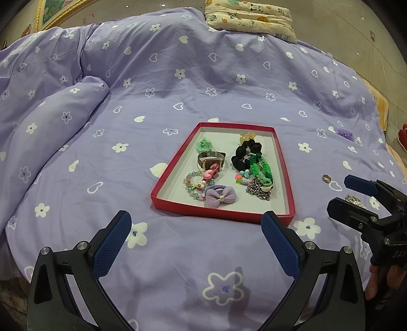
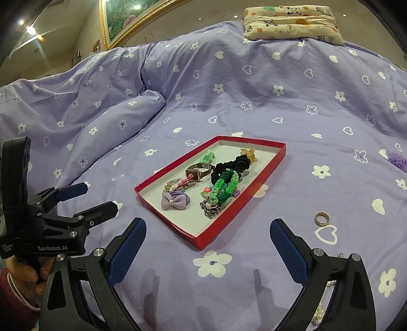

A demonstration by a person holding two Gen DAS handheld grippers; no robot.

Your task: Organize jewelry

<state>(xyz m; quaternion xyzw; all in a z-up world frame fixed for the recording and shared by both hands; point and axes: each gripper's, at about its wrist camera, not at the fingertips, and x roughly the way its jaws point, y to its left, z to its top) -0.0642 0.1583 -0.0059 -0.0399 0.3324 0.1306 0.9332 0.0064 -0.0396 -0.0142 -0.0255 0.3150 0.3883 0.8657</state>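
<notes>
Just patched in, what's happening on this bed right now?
A person holds both grippers open and empty above the purple bedspread. The red tray already holds a watch, black scrunchie, green braided band and purple bow. A ring lies on the bedspread, outside the tray, nearest the right gripper; the left gripper hangs before the tray.

a bedroom in lilac

a bed (image 2: pixel 254 107) under a rumpled lilac cotton duvet printed with white flowers and hearts. at its far end, a folded cream quilt with panda prints (image 2: pixel 292 21). a gold-framed floral painting (image 2: pixel 122 17) hangs on the wall; ceiling spotlights (image 2: pixel 30 30) glow.
</notes>
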